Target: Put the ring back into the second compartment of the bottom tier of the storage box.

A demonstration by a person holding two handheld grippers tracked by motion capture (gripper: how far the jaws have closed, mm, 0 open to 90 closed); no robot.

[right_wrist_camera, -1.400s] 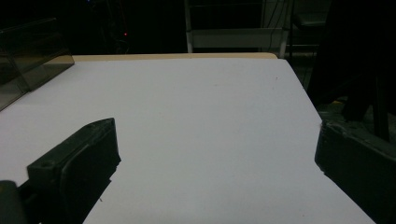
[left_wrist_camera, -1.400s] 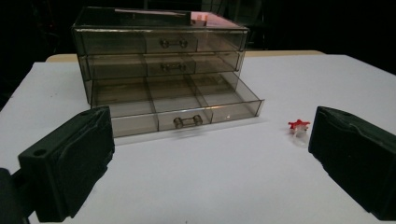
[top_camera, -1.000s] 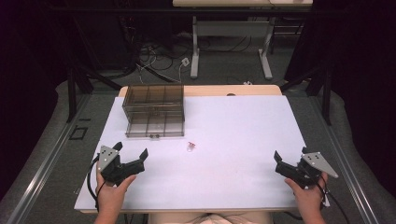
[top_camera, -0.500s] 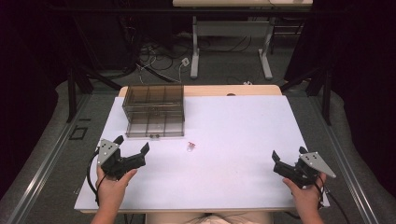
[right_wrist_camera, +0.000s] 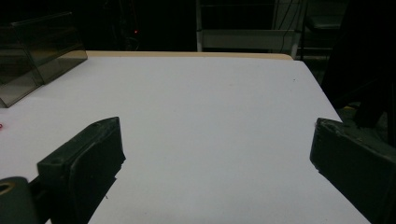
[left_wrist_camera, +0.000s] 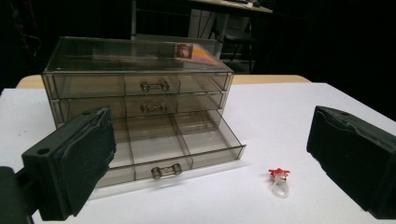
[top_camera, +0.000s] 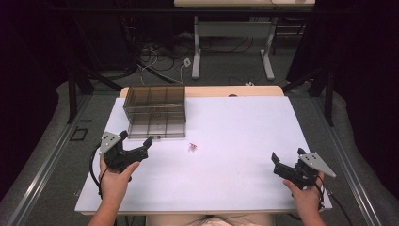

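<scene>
- We see the ring (left_wrist_camera: 279, 181) on the desk (top_camera: 244, 141), ahead and to the right of our left tool (top_camera: 134, 149), just off the open bottom drawer (left_wrist_camera: 168, 154) of the organizer (top_camera: 155, 110) near the far left corner.
- The left tool is much nearer to it; the right tool (top_camera: 282, 165) sits well apart by the near right corner.
- Both tools stand wide and empty.
- The ring lies with its red top toward the far edge.
- We can read no writing; a small sticker (left_wrist_camera: 184, 50) on the organizer is illegible.

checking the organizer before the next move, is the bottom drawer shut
No, the bottom drawer is pulled out in front of the two above it in the left gripper view.
</scene>
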